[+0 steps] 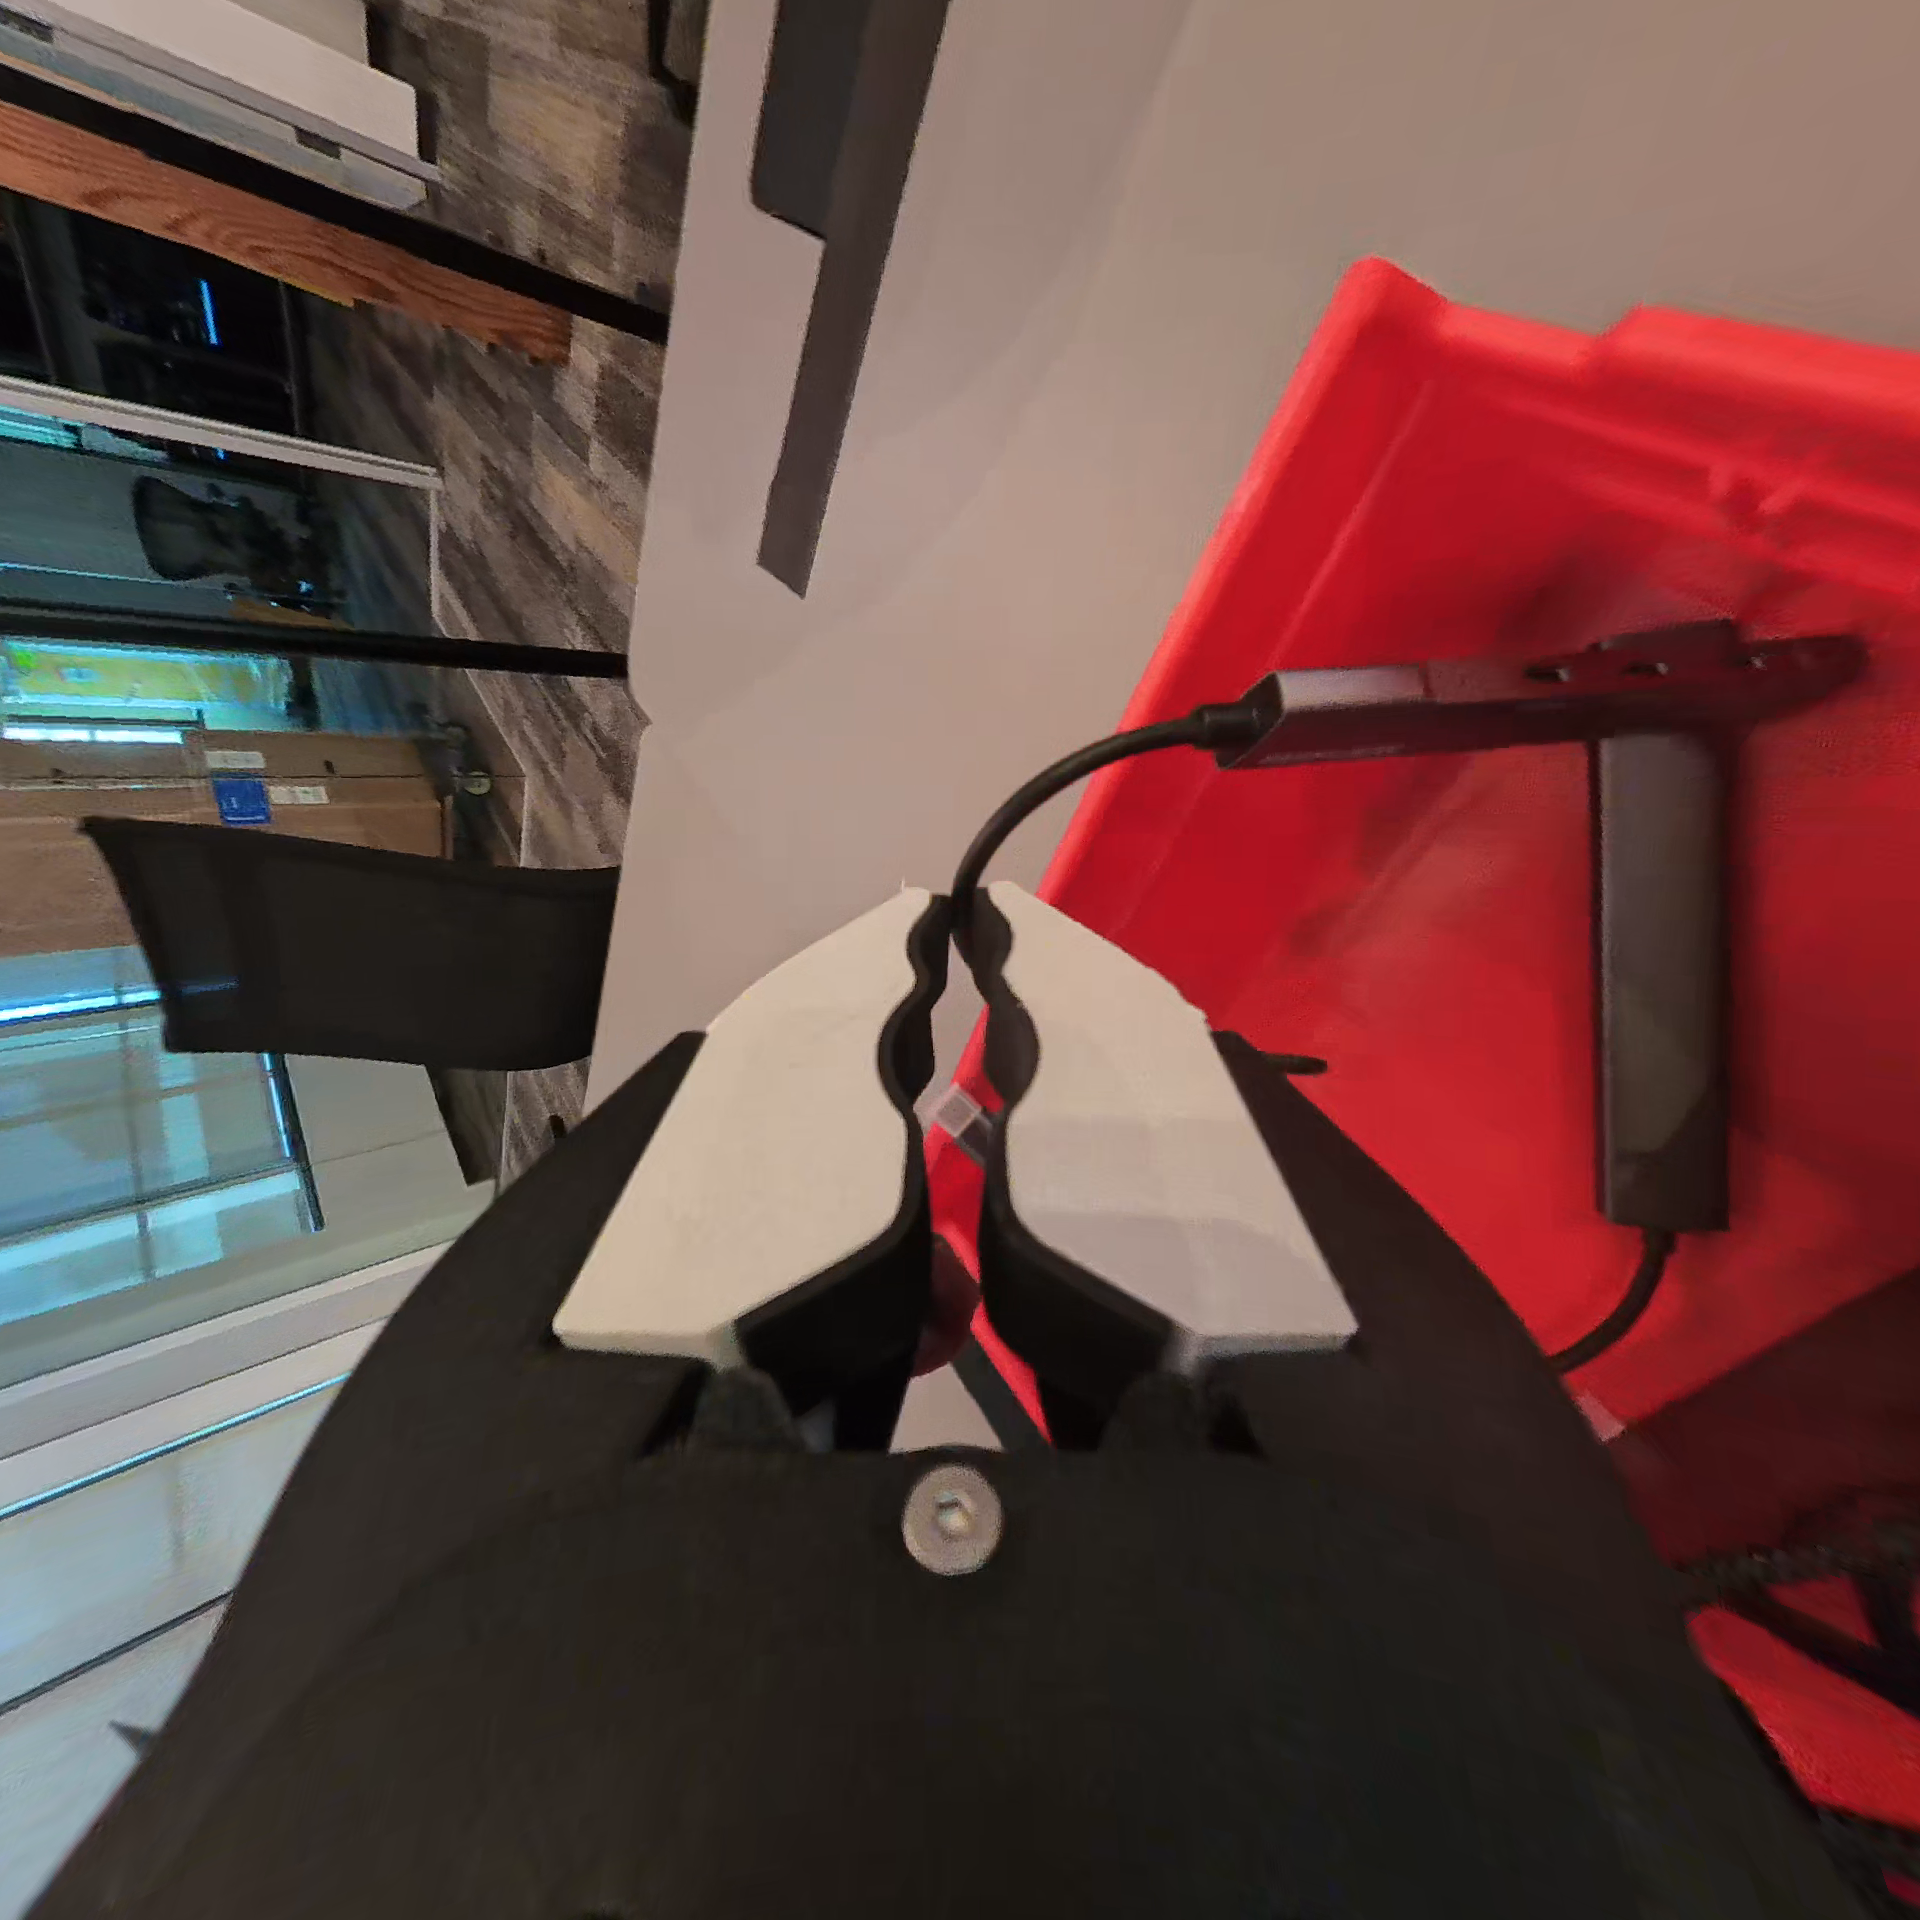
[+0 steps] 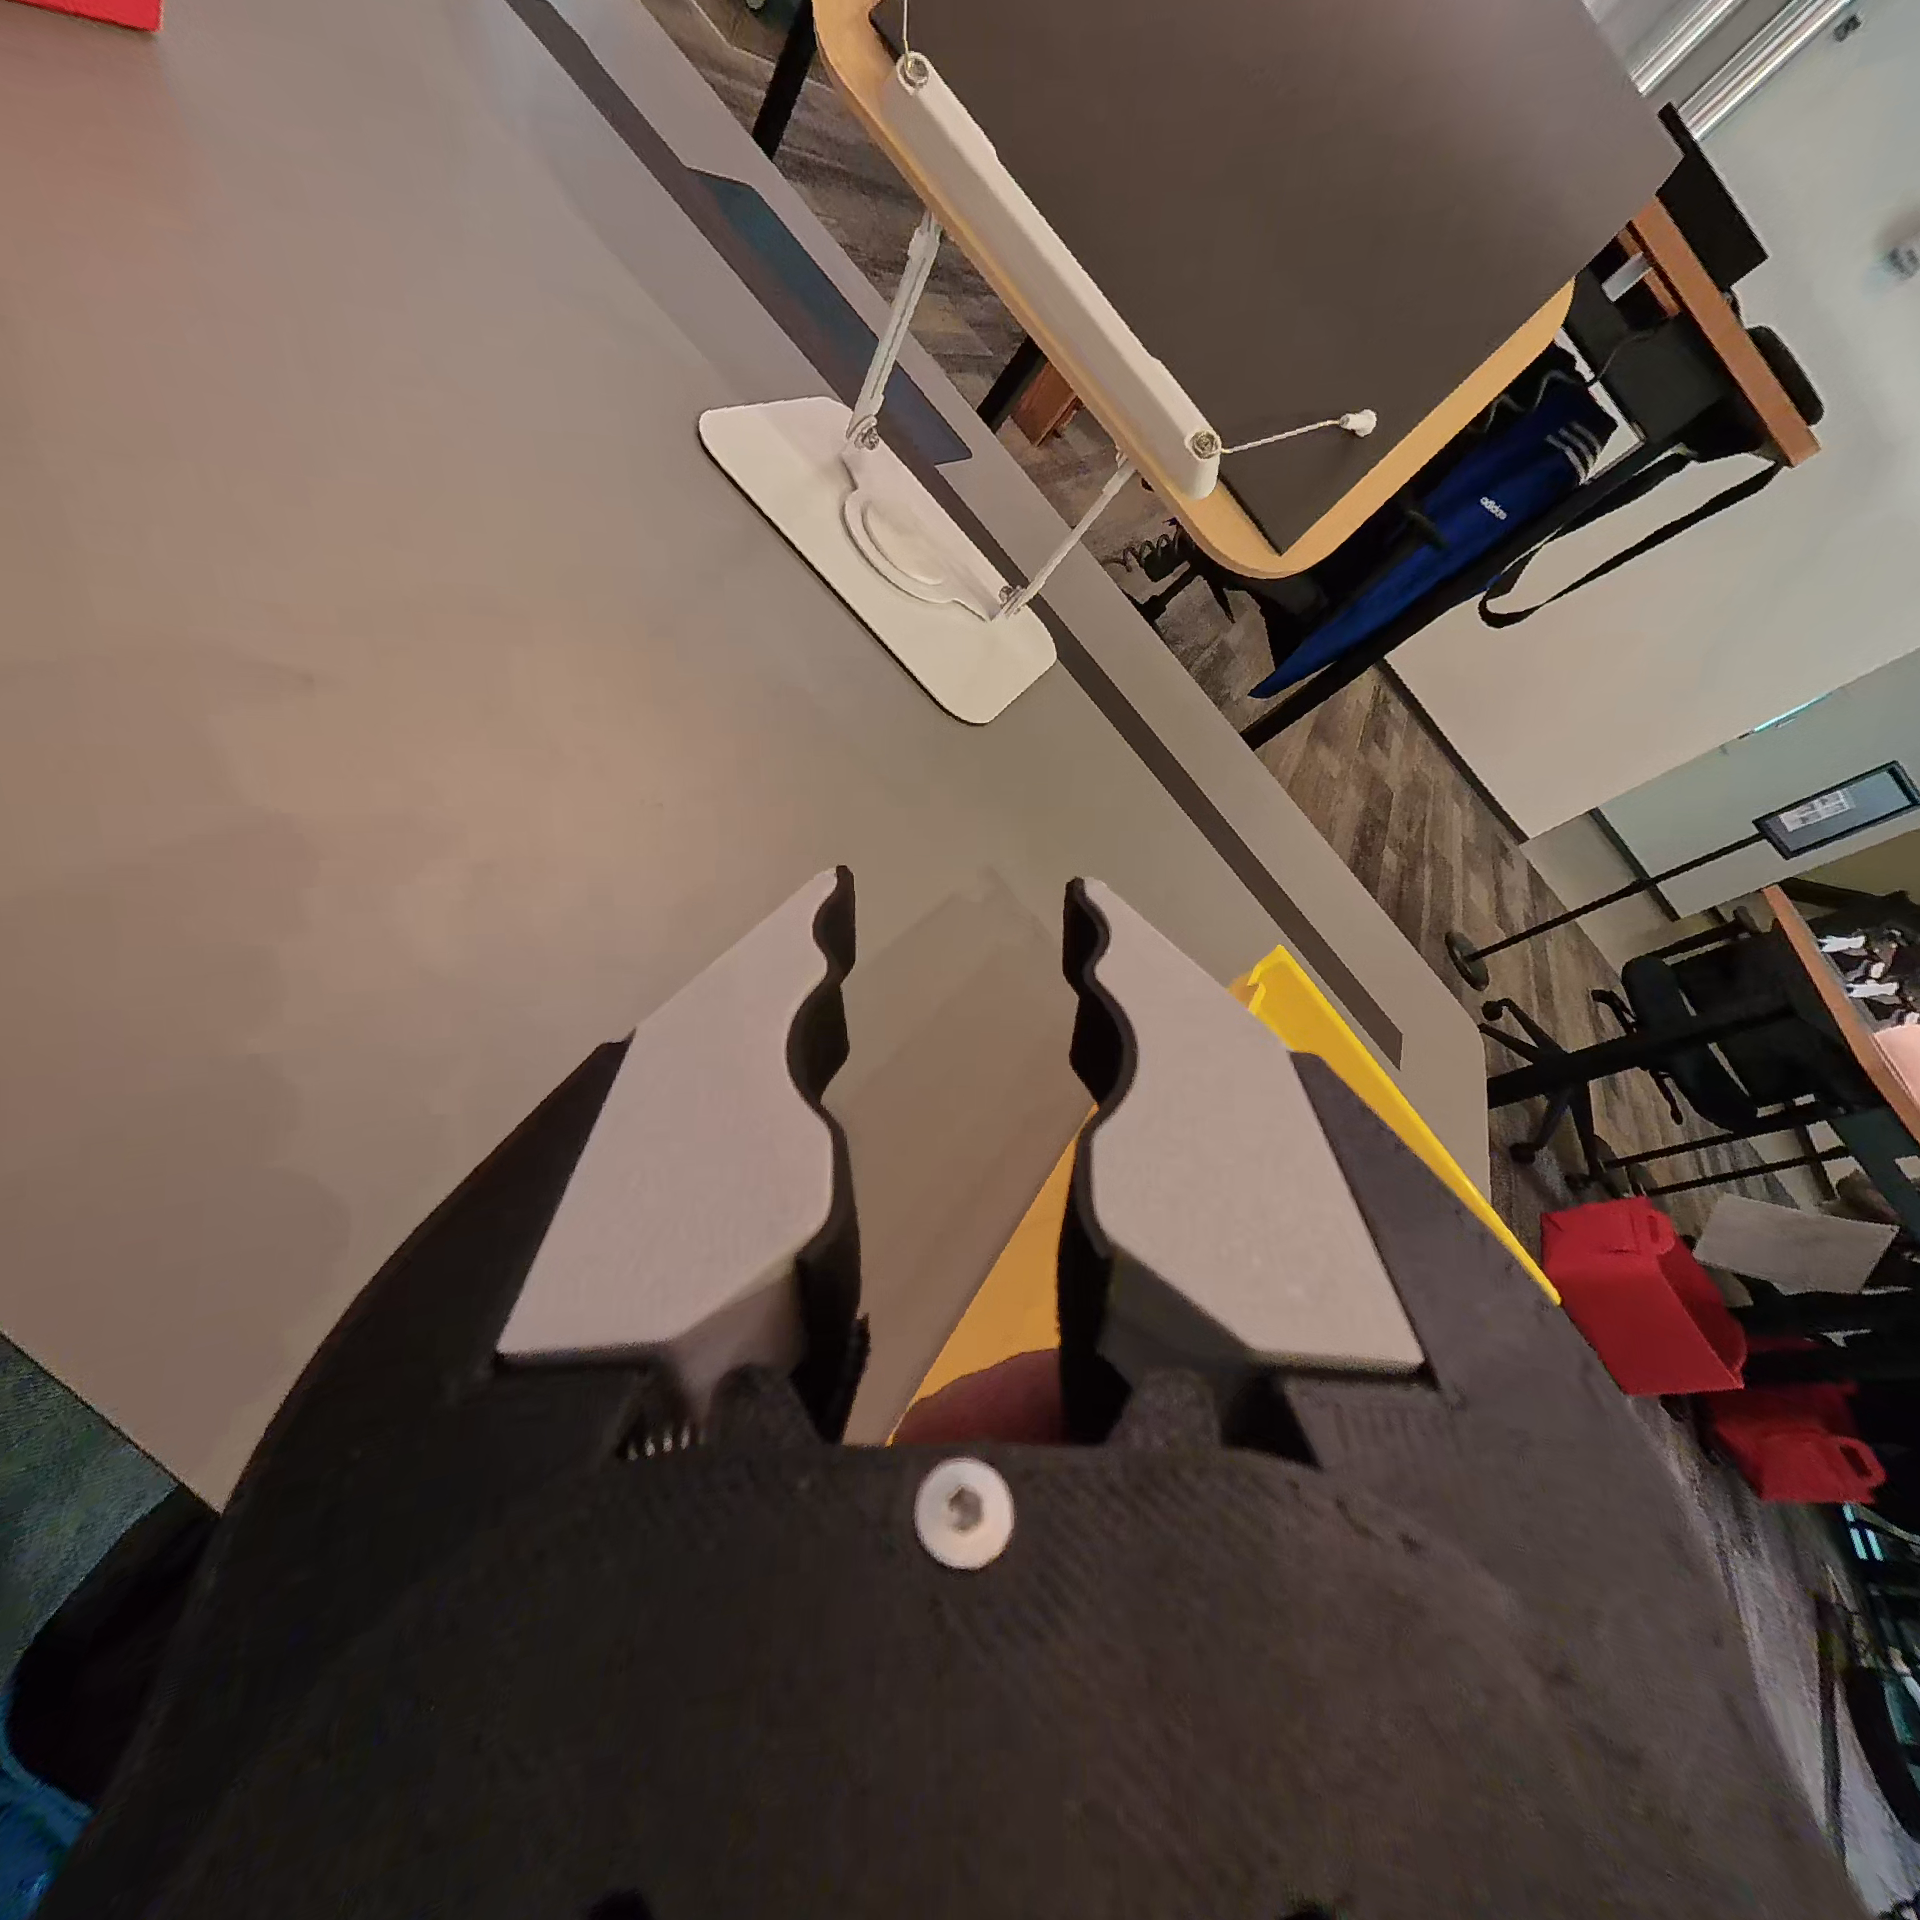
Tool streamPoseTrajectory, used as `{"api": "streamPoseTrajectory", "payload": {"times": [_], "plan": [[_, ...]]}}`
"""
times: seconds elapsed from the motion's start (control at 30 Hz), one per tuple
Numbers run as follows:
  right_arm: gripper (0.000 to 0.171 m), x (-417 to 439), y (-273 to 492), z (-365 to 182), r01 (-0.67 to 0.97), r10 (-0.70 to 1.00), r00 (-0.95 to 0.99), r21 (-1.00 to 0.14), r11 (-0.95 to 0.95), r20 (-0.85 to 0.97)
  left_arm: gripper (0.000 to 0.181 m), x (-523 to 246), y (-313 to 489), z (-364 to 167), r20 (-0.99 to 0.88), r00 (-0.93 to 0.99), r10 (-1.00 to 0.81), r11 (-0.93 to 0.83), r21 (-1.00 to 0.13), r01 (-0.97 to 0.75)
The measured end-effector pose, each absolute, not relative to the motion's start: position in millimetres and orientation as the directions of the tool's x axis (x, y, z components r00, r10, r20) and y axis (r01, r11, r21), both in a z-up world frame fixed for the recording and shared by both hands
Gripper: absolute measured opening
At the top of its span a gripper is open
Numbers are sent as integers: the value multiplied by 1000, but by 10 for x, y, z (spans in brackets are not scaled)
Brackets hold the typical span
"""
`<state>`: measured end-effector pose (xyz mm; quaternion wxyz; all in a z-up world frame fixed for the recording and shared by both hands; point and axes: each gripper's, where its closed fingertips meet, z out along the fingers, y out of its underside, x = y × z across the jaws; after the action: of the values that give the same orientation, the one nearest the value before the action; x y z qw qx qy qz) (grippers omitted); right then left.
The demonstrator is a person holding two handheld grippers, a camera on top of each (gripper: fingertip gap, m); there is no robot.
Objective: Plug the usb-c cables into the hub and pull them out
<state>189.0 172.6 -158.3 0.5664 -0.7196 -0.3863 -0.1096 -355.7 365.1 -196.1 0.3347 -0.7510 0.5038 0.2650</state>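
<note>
While the left gripper point(image 1: 951, 914) pinches only the thin black cable point(image 1: 1049, 774), the dangling hub point(image 1: 1507, 707) could slip; right gripper point(image 2: 961, 894) gapes empty.

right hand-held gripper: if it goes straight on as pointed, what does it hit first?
Probably the bare grey table. The right hand-held gripper is open and empty, with only tabletop ahead; the white stand base lies farther on. Depth is unclear.

red bin point(image 1: 1403, 623) | black cable point(image 1: 1049, 790) | dark-grey hub point(image 1: 1475, 707) | yellow bin point(image 2: 1309, 1013)
</note>
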Motion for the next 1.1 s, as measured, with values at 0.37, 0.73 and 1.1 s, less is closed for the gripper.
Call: {"api": "streamPoseTrajectory", "payload": {"times": [0.37, 0.73, 1.1], "plan": [[36, 1662, 1653, -1540, 653, 469, 676, -757, -23, 568, 4, -3392, 3470, -924, -797, 412, -442, -187, -367, -911], [36, 1343, 1493, -1552, 606, 536, 665, -795, 17, 519, 4, -1583, 3008, -719, -701, 238, -673, 72, -382, -921], [36, 1291, 1325, -1884, 575, 607, 660, -818, -30, 442, 3, -252, 2881, -2121, -517, 34, -855, 129, -276, -952]]}}
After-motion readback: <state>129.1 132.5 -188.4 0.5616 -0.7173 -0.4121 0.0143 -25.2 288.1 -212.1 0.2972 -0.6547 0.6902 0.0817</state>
